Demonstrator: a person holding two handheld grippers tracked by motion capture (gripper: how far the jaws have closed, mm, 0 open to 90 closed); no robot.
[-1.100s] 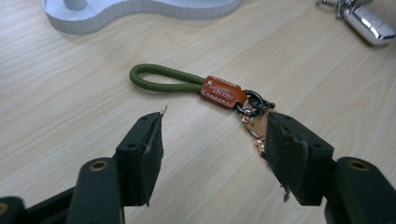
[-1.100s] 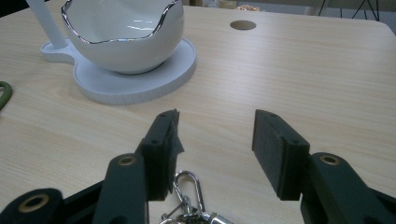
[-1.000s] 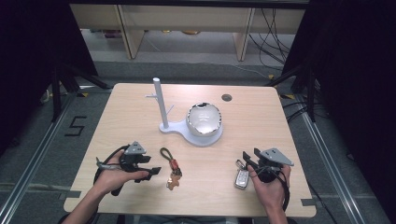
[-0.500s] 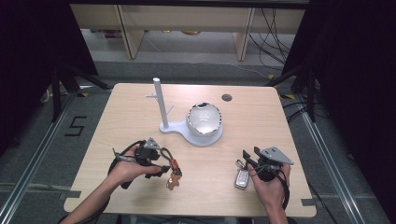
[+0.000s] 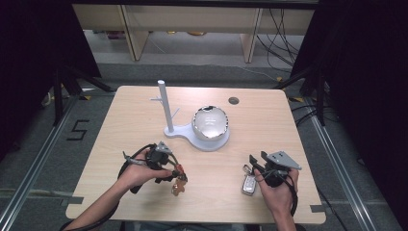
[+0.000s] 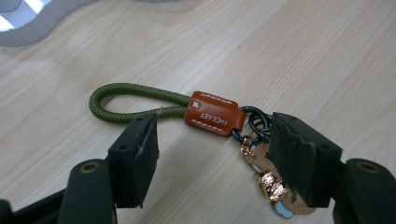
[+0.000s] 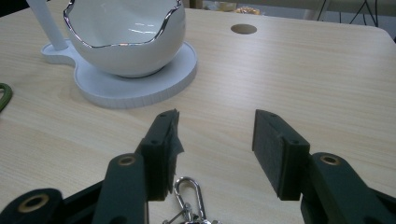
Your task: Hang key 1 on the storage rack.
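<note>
The wooden table (image 5: 144, 125) is the biggest thing. At about twelve o'clock from the middle stands a white stand (image 5: 185, 134) with a tall post, and a shiny white bowl (image 5: 210, 122) sits on its round plate.

The left gripper (image 5: 177, 174) is at about eight o'clock on the table. Its jaws have just been opening and now stand wide, one on each side of the key strap (image 6: 140, 100). The pads do not press on it yet. The right gripper (image 5: 251, 163) is at about four o'clock. Its jaws are wide too and hold nothing. A silver clip (image 7: 189, 191) of a car key (image 5: 248, 184) lies just under them.

The key strap is small and looks light. Its green rope loop looks soft and bendy. The brown tag (image 6: 212, 113) looks firmer and flat, so that is a good spot to pinch. The little gold charm (image 6: 273, 186) looks smooth and may slip.

The tag reads "HKCAET", as best I can tell, with a small cross beside it.
</note>
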